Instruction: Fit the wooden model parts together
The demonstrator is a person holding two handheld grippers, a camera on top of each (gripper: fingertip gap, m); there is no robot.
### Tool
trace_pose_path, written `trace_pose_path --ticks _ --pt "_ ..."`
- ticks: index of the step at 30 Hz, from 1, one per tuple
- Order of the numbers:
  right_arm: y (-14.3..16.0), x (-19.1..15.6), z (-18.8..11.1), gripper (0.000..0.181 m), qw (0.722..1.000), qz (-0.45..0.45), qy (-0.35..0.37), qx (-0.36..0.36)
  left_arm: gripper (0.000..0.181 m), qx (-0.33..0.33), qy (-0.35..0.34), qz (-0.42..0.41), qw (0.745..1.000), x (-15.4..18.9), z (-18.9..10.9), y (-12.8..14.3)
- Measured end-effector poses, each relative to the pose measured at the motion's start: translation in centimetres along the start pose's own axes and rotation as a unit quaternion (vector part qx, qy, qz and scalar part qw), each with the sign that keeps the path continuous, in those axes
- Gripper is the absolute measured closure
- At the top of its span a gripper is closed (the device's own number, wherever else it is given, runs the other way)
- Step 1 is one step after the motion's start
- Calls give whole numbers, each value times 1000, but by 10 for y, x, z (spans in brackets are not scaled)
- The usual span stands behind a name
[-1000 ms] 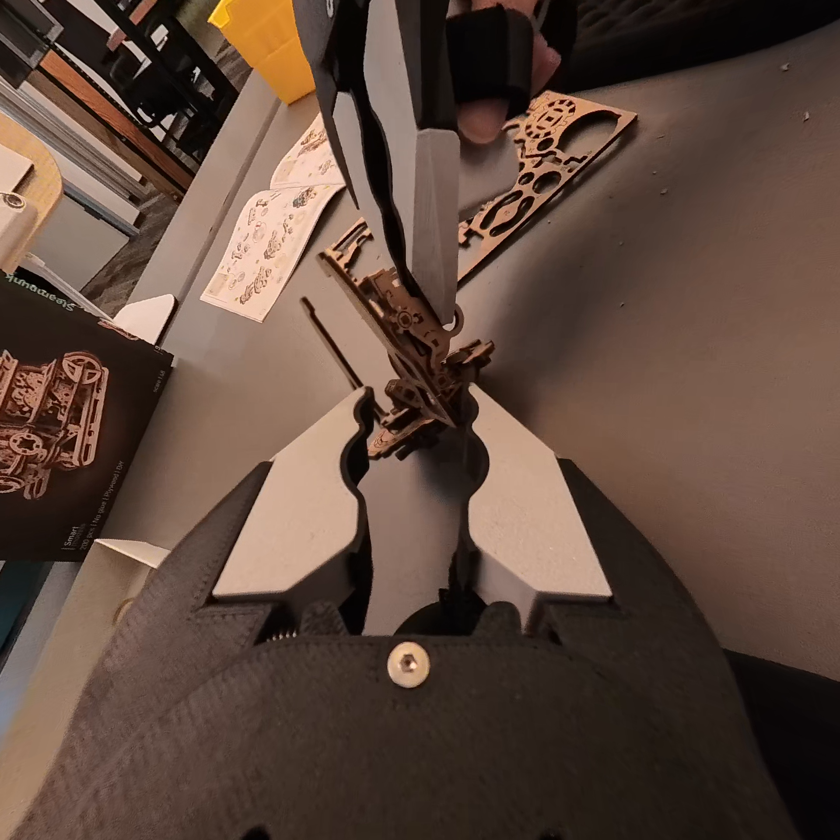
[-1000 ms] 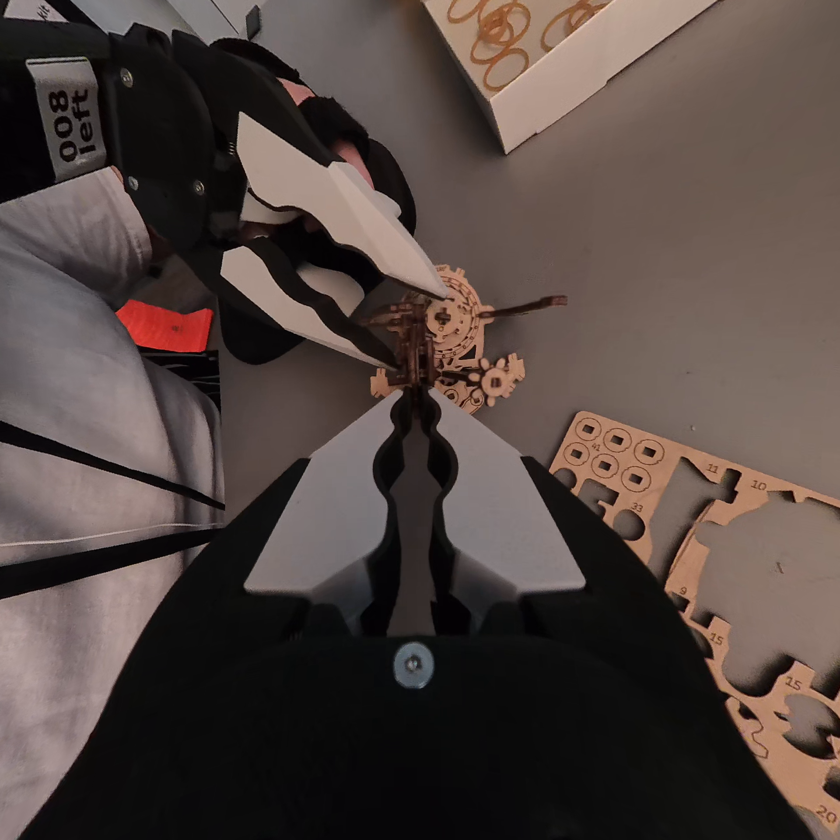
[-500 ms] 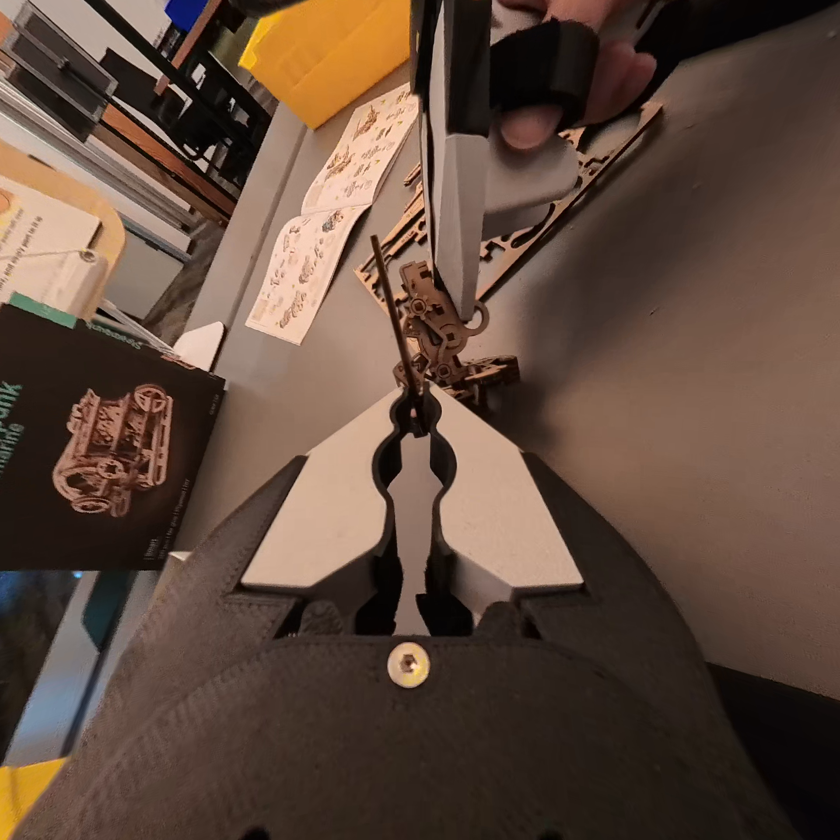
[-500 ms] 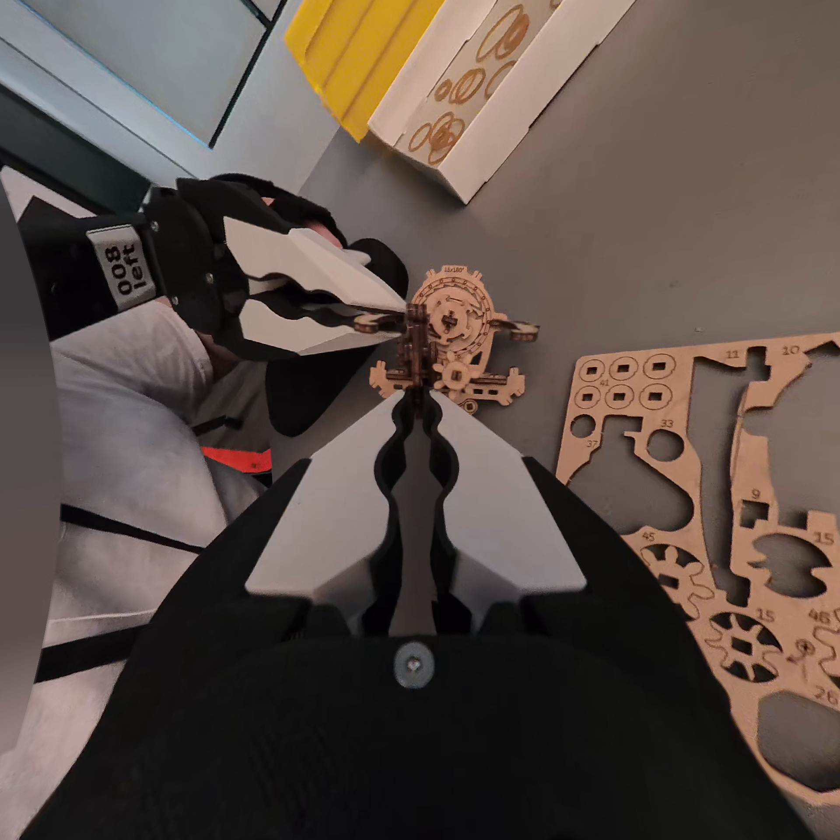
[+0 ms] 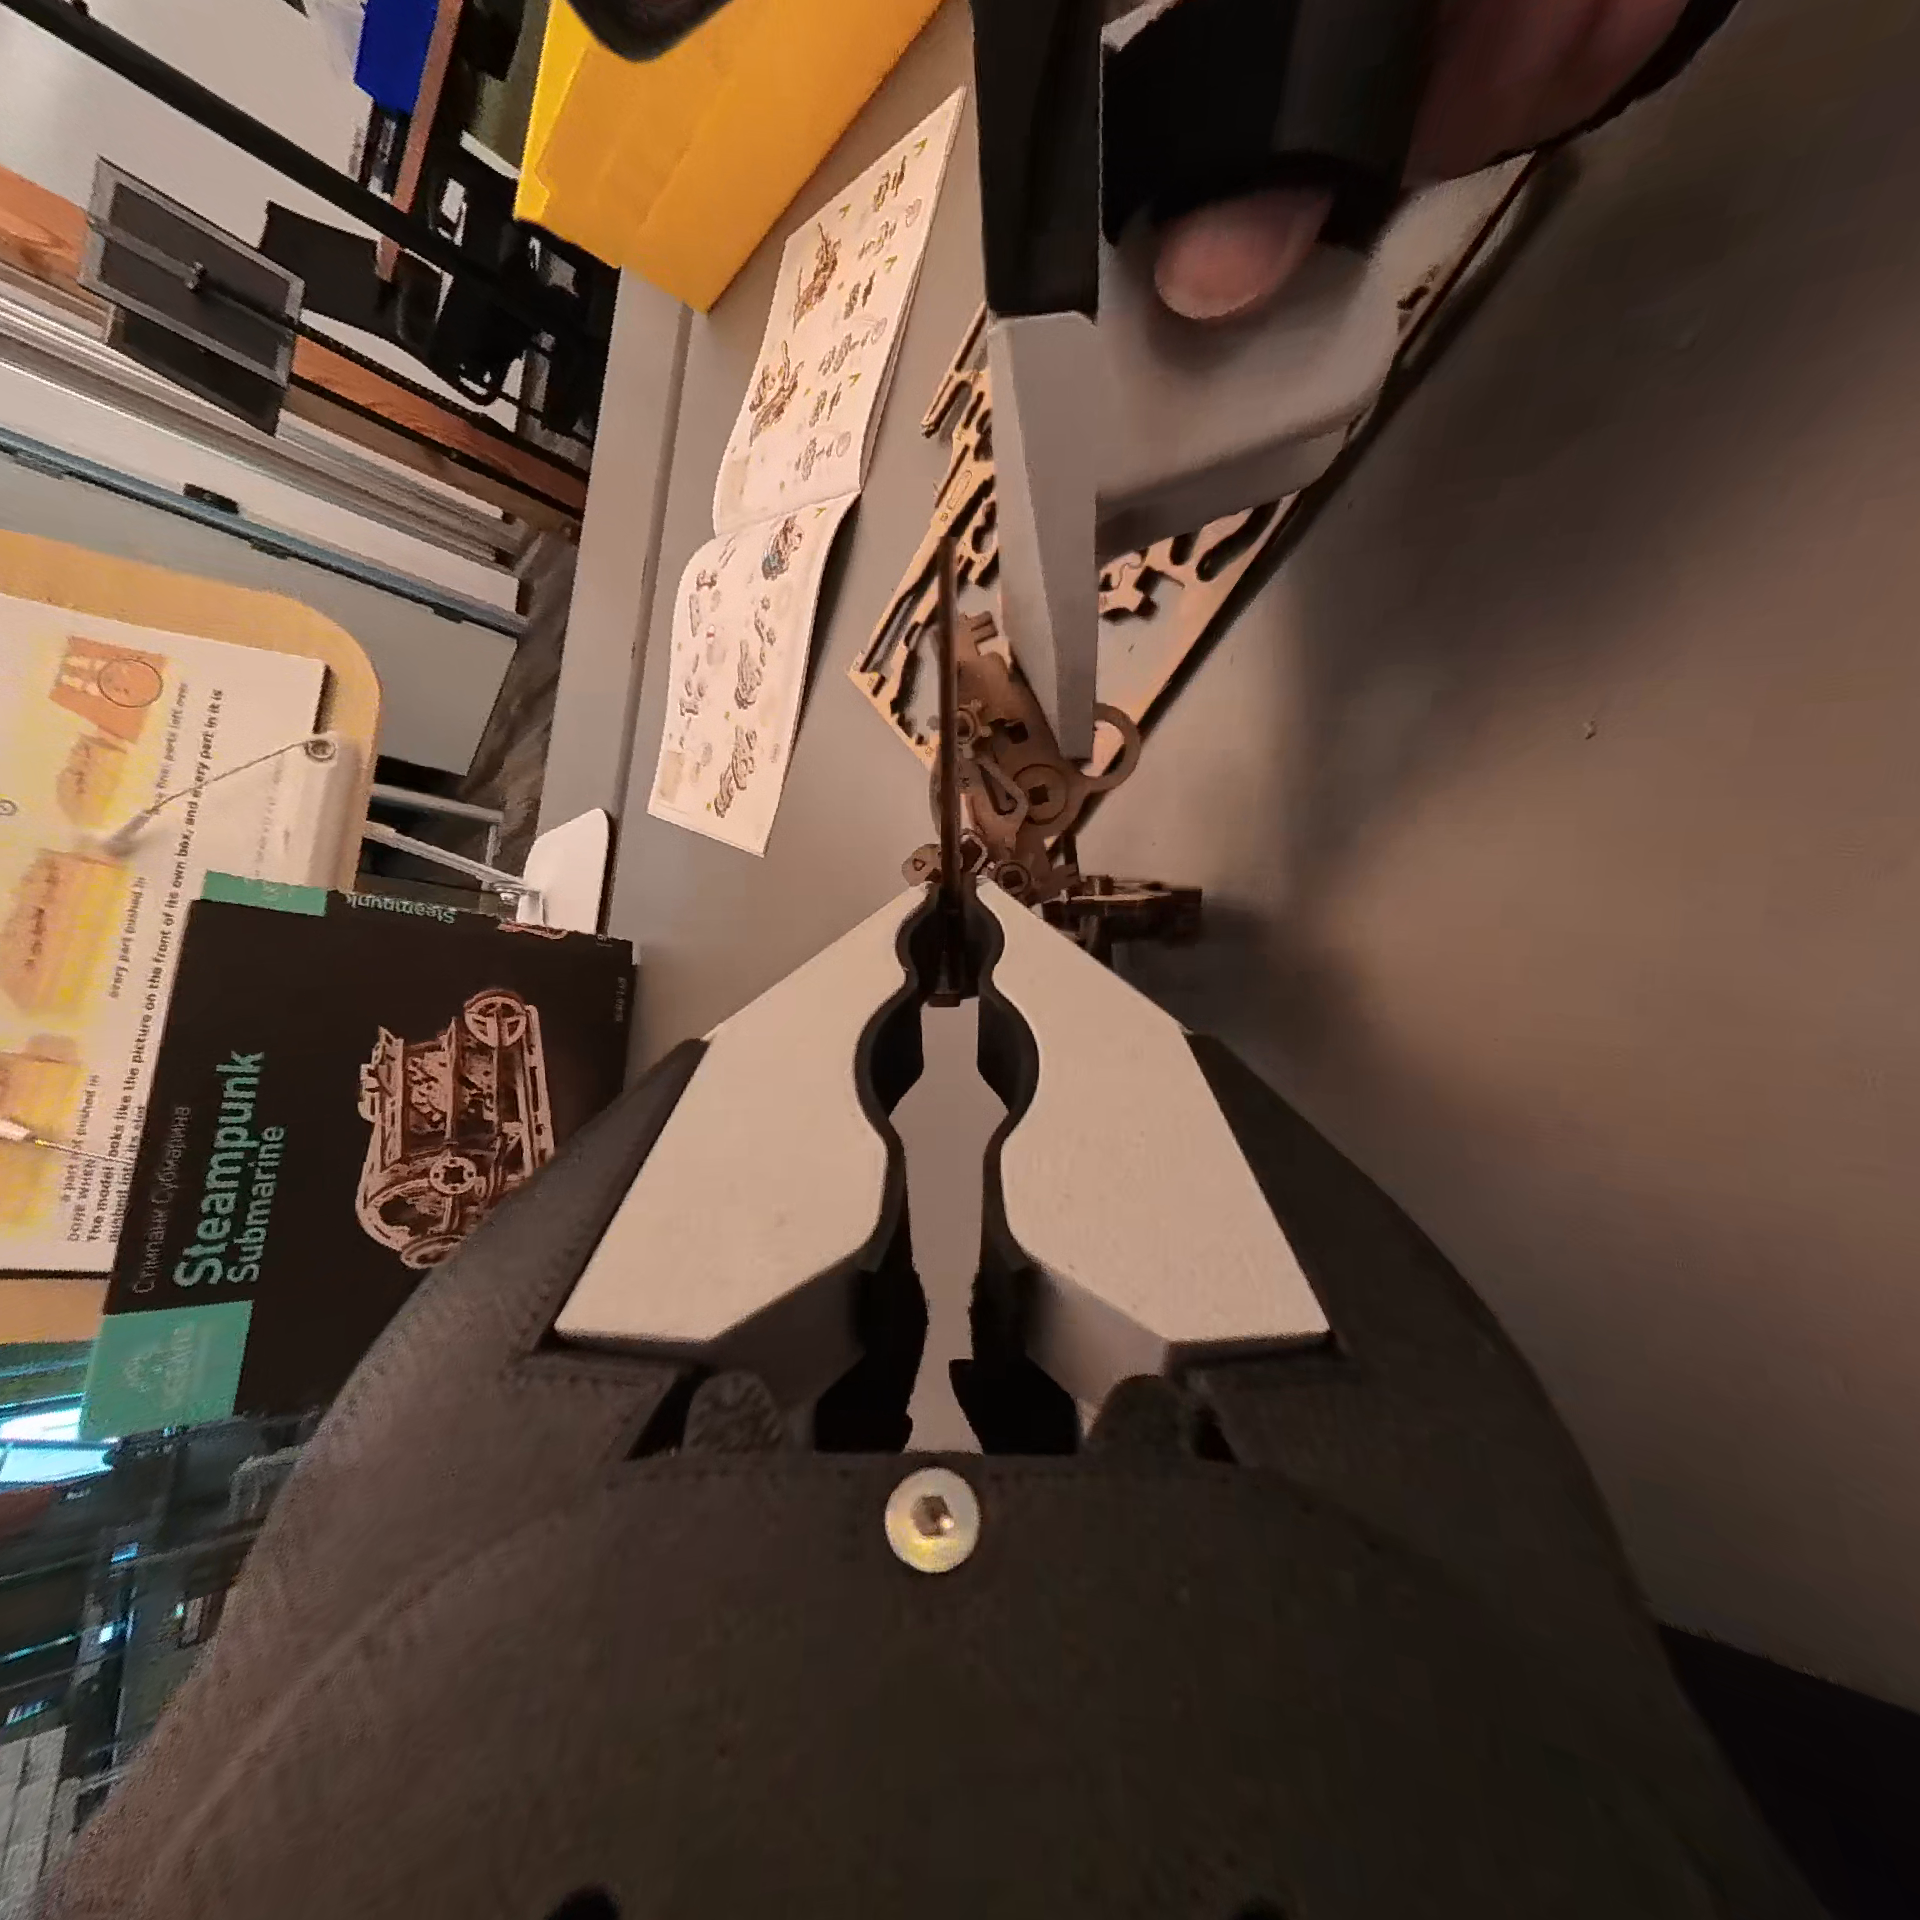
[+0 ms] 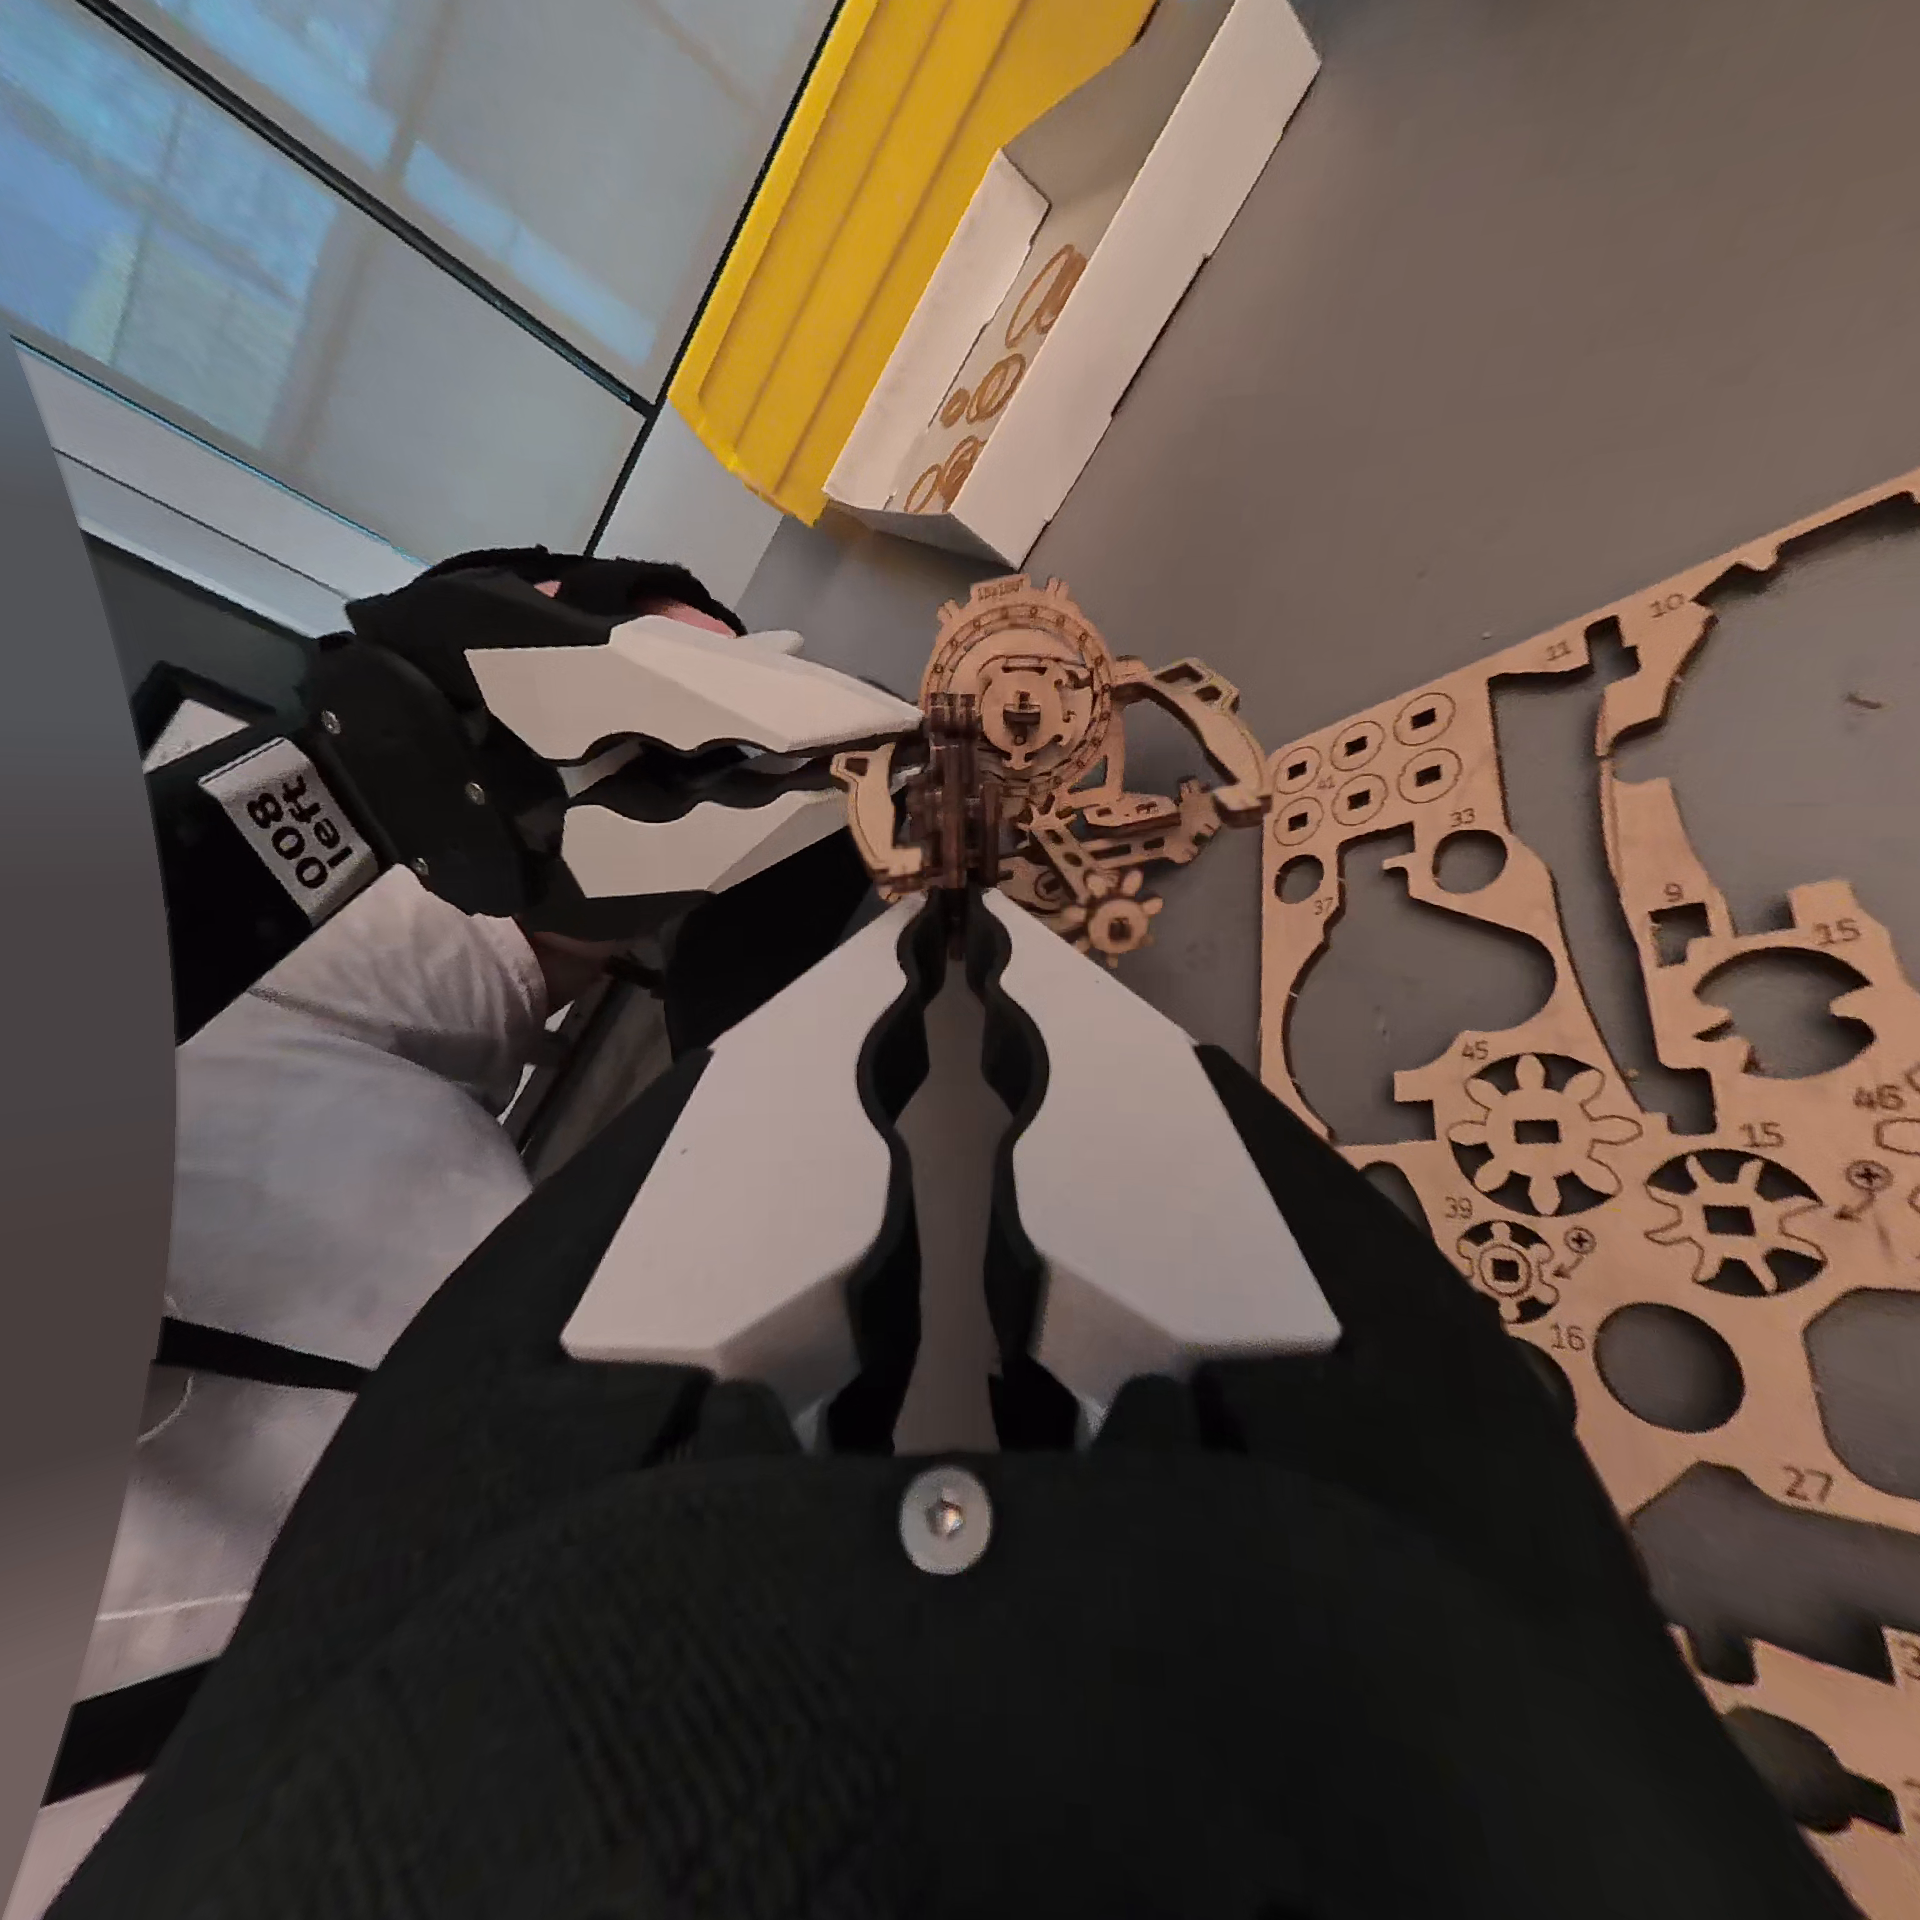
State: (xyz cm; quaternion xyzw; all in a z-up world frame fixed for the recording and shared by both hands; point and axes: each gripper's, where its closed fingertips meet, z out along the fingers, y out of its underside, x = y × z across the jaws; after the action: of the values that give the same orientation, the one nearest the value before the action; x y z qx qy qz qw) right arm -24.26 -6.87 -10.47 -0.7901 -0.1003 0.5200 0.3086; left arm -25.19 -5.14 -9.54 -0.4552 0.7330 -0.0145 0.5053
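A small wooden model point(image 6: 1023, 712) with a round dial and gears is held up above the grey table point(image 6: 1558, 364). My right gripper point(image 6: 951, 909) is shut on its lower stack of plates. My left gripper point(image 6: 883, 748) comes in from the left and is shut on a thin flat arm-shaped part point(image 6: 1195, 707) that lies across the model. In the left wrist view that part point(image 5: 943, 727) shows edge-on as a thin dark strip between the shut left gripper point(image 5: 948, 920). The right gripper point(image 5: 1070, 717) reaches down onto the model point(image 5: 1013, 800) just behind it.
A punched plywood sheet point(image 6: 1558, 987) lies flat to the right and also shows in the left wrist view point(image 5: 914, 644). An open instruction booklet point(image 5: 790, 582), a dark product box point(image 5: 343, 1122), a white box of rings point(image 6: 1039, 343) and a yellow bin point(image 6: 831, 260) sit around. A person's sleeve point(image 6: 343, 1039) is at the left. Both grippers' tips are close together, under 4 cm apart.
My left gripper was open around the model and has shut on the thin flat part. Both grippers have tilted and raised the model off the table.
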Motion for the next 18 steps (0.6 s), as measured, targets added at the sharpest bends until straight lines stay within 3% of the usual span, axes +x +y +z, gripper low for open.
trace_pose_path --ticks 18 --pt "0 4 6 181 1000 -17 9 3 180 22 13 -58 998 -7 4 0"
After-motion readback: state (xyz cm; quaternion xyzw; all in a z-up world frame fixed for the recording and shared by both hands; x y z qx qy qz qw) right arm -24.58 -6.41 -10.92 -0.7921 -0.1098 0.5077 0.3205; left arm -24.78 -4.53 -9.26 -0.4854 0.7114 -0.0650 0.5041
